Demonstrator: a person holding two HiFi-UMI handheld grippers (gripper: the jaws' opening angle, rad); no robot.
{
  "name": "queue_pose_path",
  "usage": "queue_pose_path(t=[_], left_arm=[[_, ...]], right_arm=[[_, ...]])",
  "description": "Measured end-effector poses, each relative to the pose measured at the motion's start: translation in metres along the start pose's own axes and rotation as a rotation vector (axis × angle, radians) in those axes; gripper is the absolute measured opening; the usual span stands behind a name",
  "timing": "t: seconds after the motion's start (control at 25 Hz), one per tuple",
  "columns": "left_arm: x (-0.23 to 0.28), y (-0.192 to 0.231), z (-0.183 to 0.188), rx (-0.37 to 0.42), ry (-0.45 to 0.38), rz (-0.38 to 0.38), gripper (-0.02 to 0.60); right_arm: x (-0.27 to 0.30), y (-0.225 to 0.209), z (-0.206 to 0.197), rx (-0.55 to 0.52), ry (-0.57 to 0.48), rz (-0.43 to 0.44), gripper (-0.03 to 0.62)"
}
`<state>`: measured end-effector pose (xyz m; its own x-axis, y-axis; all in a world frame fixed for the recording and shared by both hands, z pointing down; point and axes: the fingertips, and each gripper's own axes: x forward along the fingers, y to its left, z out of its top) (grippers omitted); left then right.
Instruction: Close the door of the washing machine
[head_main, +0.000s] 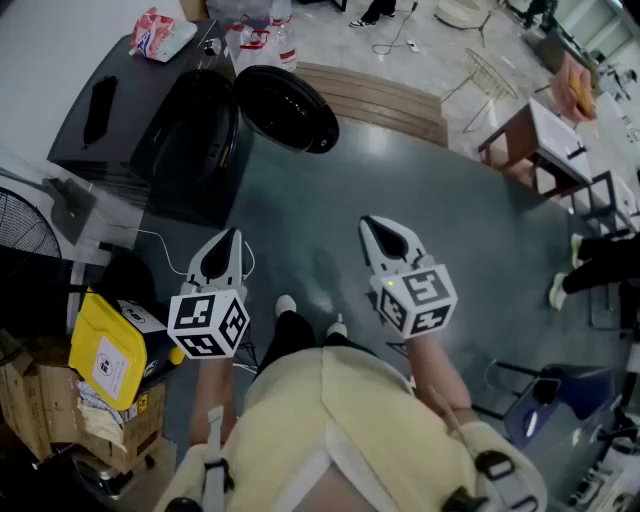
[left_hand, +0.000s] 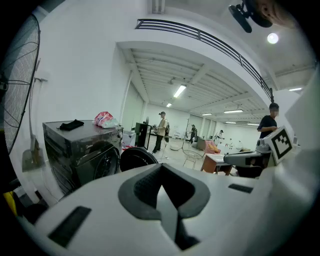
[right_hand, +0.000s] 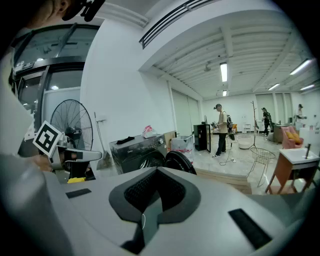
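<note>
The dark washing machine stands at the top left of the head view, its round door swung open to the right of the drum opening. Both grippers hang over the grey floor, well short of the machine and touching nothing. My left gripper is shut and empty, and my right gripper is shut and empty too. In the left gripper view the machine and its open door lie ahead to the left of the closed left gripper. In the right gripper view the open door shows beyond the closed right gripper.
A black cloth and a packet lie on the machine's top. A fan, a yellow item and cardboard boxes crowd the left. A wooden step, a table and a wire chair stand beyond.
</note>
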<state>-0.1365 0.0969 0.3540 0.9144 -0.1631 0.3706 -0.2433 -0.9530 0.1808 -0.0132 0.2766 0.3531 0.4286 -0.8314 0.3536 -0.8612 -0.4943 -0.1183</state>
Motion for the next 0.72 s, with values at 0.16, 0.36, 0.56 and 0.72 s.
queue_pose_path(t=[0.16,0.36,0.56,0.72], left_arm=[[0.002,0.009,0.005,-0.008,-0.011,0.0,0.003],[0.003,0.025,0.005,-0.013,-0.01,0.009,0.003],[0.007,0.044,0.003,-0.028,0.013,0.008,0.003],[0.014,0.063,0.001,-0.043,0.026,0.001,0.003]], right_arm=[[0.012,0.005,0.005,-0.006,-0.004,0.011,0.005],[0.025,0.011,0.004,0.005,0.001,0.004,0.005],[0.044,0.021,0.005,0.041,-0.008,0.032,0.005],[0.068,0.031,0.007,0.028,0.003,0.032,0.005]])
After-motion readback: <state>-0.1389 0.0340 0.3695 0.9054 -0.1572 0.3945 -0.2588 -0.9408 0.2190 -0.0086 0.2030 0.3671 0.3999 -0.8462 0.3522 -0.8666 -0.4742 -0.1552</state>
